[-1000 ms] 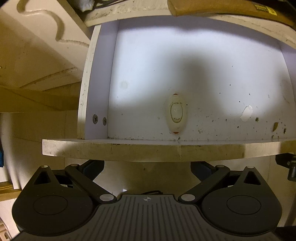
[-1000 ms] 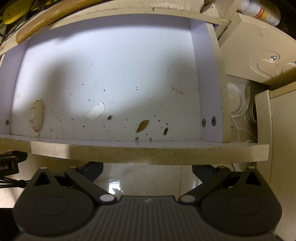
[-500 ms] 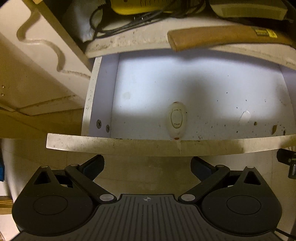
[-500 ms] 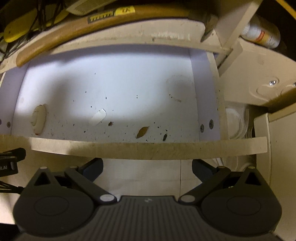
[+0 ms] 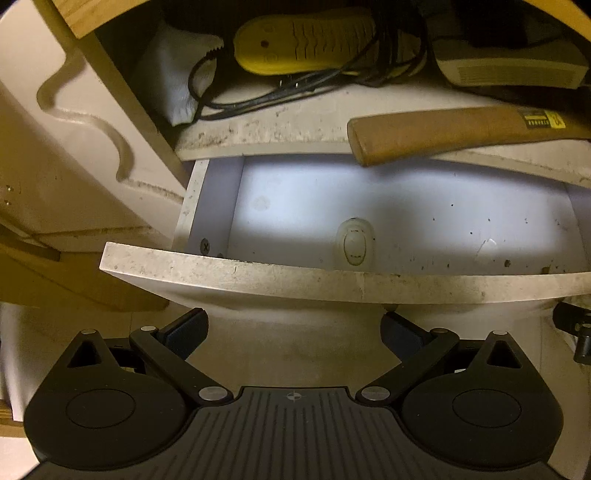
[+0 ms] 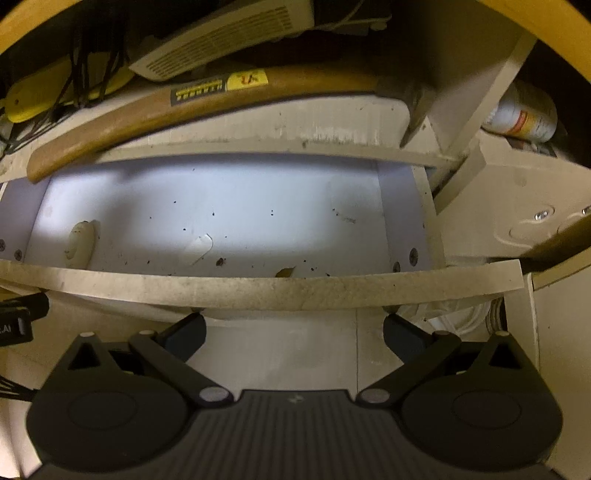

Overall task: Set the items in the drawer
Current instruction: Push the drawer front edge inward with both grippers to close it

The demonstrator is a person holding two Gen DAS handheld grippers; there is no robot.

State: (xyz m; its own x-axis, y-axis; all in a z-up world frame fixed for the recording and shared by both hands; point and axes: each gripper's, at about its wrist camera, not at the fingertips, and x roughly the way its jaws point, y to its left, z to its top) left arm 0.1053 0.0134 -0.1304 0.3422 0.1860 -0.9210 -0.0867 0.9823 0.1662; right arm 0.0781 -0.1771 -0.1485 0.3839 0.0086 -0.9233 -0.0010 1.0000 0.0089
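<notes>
The drawer [image 5: 258,275] is pulled open, with a white, speckled floor. A small cream oval device [image 5: 354,244] lies on it near the front wall; it also shows in the right wrist view [image 6: 79,240] at the drawer's left. My left gripper [image 5: 293,330] is open and empty, below and in front of the drawer front. My right gripper [image 6: 294,330] is open and empty, also just in front of the drawer front [image 6: 332,290]. On the shelf above lie a wooden-handled hammer [image 5: 443,134], also in the right wrist view [image 6: 184,107], and a yellow tool [image 5: 306,37] with black cables.
A grey-white box [image 6: 229,33] lies behind the hammer. A white bottle [image 6: 524,118] lies in the compartment to the right. A cabinet door [image 5: 74,147] stands open at the left. A dry leaf [image 6: 285,272] and a paper scrap [image 6: 199,245] lie in the drawer.
Both grippers have drawn back and tilted up from the drawer; the shelf above with the hammer and yellow tool has come into view. Both stay open.
</notes>
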